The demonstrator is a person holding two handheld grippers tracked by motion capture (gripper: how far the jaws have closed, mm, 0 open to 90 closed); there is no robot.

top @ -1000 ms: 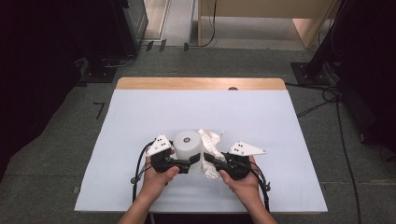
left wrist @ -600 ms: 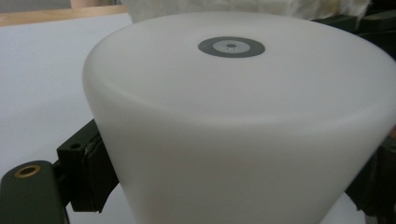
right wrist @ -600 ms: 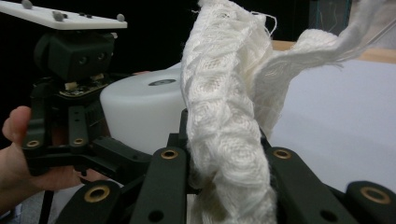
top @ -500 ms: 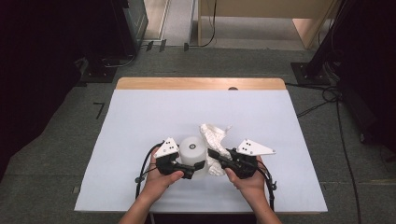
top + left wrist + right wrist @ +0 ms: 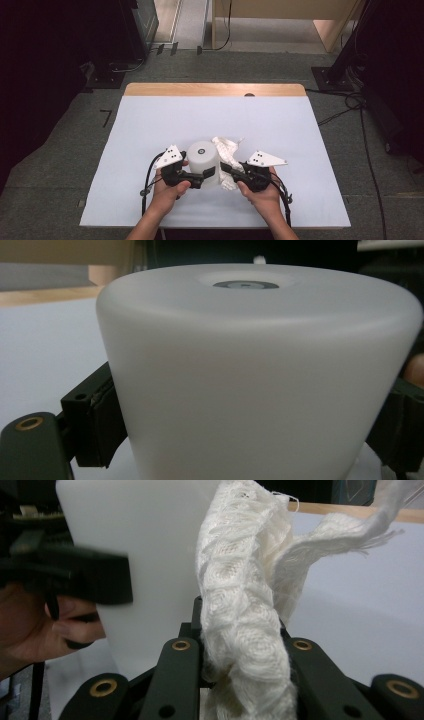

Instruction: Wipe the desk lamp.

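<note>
Matt, smooth white plastic cup [image 5: 260,375]; rough, loosely woven white cloth [image 5: 245,625], frayed edges.

1. Left gripper view: white cup [image 5: 260,375], standing upside down, is cut off at the bottom edge; its rim and where it meets the table are out of frame.
2. Same view: the right-hand jaw is mostly hidden behind the cup wall, only a dark corner showing.
3. Right gripper view: white cloth [image 5: 245,615] covers the gap between the jaws, so the pads' contact is hidden.
4. Same view: the left gripper [image 5: 75,580] is blurred, detail unreadable.
5. High view: forearms cut off at the bottom edge.
</note>
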